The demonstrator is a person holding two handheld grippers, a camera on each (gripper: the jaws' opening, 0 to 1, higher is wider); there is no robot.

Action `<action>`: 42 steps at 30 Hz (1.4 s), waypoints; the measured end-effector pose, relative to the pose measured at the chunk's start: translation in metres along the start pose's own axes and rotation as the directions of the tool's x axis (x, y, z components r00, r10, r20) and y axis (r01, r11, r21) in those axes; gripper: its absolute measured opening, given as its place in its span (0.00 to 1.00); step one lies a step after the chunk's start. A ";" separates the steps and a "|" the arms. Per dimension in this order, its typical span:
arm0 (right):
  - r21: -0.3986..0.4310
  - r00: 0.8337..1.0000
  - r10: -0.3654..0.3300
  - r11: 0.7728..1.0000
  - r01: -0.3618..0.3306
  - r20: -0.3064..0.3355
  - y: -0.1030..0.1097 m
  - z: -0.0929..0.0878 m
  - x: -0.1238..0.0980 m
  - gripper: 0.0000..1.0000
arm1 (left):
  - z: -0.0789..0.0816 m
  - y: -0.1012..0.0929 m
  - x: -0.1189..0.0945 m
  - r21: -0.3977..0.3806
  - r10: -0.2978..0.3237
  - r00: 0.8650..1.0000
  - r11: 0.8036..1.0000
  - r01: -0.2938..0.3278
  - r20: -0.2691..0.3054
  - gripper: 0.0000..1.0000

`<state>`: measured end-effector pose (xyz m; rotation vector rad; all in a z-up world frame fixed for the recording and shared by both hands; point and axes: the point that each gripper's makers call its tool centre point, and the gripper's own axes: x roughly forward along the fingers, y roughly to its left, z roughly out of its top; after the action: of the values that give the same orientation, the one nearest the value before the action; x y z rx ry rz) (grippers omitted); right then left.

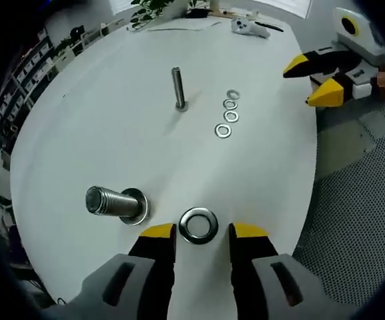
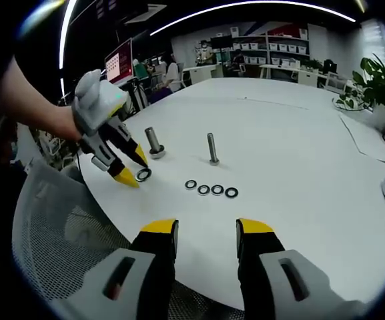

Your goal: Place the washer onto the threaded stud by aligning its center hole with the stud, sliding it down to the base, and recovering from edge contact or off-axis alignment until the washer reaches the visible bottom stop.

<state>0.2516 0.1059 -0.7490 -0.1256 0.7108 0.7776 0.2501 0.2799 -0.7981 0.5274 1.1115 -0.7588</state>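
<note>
Near the table's front edge, in the left gripper view, a large washer (image 1: 199,225) is seen lying flat on the white table (image 1: 112,140), just ahead of the left gripper (image 1: 199,231), whose yellow-tipped jaws are spread to either side of it without gripping it. Just beside the washer, a thick threaded stud (image 1: 115,203) is stood on its wide base. Farther toward the table's middle a thin bolt (image 1: 178,87) is stood upright, with a short row of four small washers (image 1: 227,113) laid beside it; bare surface is left all around them. Off the table's side edge the right gripper (image 1: 315,83) is held in the air, above a grey mesh chair back (image 1: 355,200). A white controller (image 1: 248,27) is laid at the far edge.

From the right gripper view, the right gripper (image 2: 207,230) is held with jaws spread and empty over the table's (image 2: 292,153) near edge. The left gripper (image 2: 133,169) is seen at the table's side edge, tips down by the washer (image 2: 143,175), with the stud (image 2: 153,142) just behind. The bolt (image 2: 212,148) and small washers (image 2: 210,189) are set well inside the edges. A potted plant (image 2: 382,83) is placed by the far corner; shelves and desks are seen across the room.
</note>
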 end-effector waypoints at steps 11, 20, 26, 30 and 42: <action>-0.004 1.000 0.004 1.000 -0.004 -0.002 0.000 -0.001 0.000 0.37 | -0.001 0.003 0.001 -0.015 0.007 1.000 1.000 -0.007 -0.008 0.21; -0.005 1.000 0.004 1.000 -0.004 -0.005 0.001 -0.002 0.000 0.37 | -0.004 0.003 -0.001 -0.010 0.002 1.000 1.000 -0.002 -0.009 0.21; -0.007 1.000 0.006 1.000 -0.006 -0.005 0.001 -0.002 0.000 0.37 | -0.020 0.006 -0.005 0.009 -0.010 0.999 1.000 0.010 -0.053 0.21; -0.006 1.000 0.006 1.000 -0.006 -0.004 0.001 -0.001 0.000 0.37 | -0.026 0.008 -0.008 0.019 -0.011 0.995 1.000 0.013 -0.103 0.21; -0.006 1.000 0.008 1.000 -0.008 -0.003 0.001 -0.001 0.000 0.37 | -0.025 0.008 -0.007 0.021 -0.009 0.984 1.000 0.013 -0.175 0.22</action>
<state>0.2507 0.1066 -0.7496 -0.1290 0.7121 0.7873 0.2393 0.3051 -0.8004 0.6158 1.2711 -0.7456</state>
